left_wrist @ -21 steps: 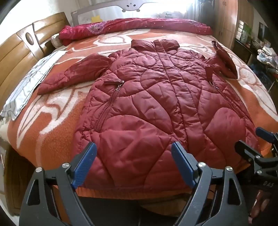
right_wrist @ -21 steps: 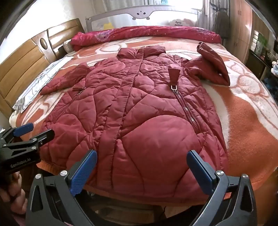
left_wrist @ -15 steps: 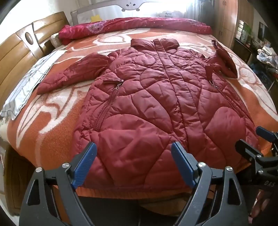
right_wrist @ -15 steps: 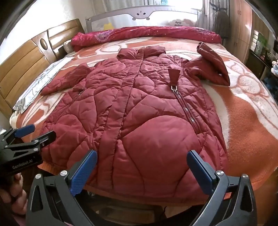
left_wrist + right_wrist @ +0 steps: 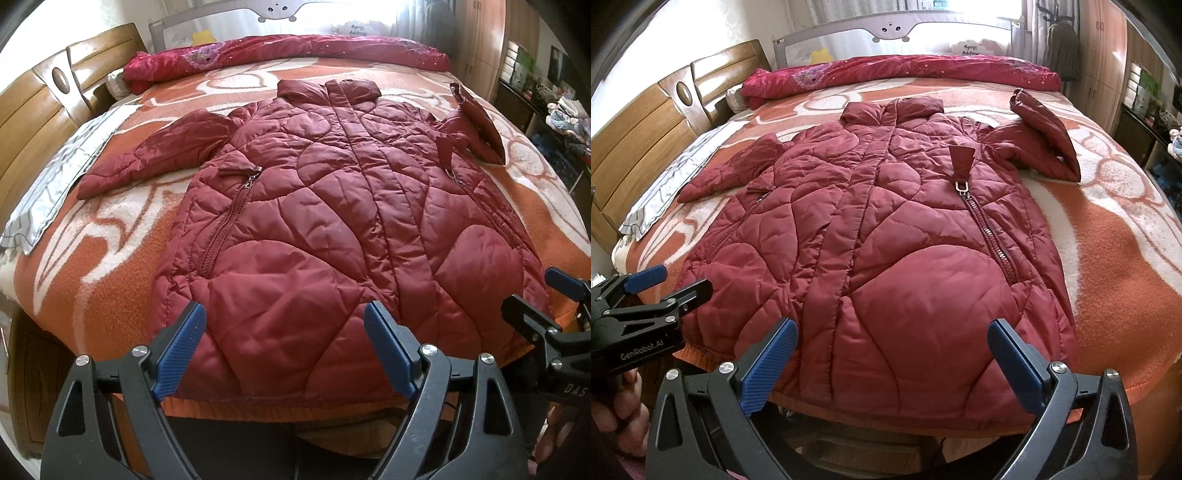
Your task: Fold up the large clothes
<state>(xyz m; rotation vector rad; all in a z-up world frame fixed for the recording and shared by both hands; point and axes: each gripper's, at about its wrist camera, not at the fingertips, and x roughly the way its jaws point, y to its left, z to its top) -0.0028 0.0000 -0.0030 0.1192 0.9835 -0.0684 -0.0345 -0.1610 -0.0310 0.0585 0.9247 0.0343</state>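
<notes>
So I hold the left claw (image 5: pixel 282 349) and right claw (image 5: pixel 892 363) spread and empty at the frame bottom, over the quilted coat (image 5: pixel 332 221)'s hem, ready to fold.

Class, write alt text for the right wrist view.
A dark red quilted coat lies spread flat, front up, on an orange-and-white blanket. The open right tool hovers at its hem, the left tool beside it.
</notes>
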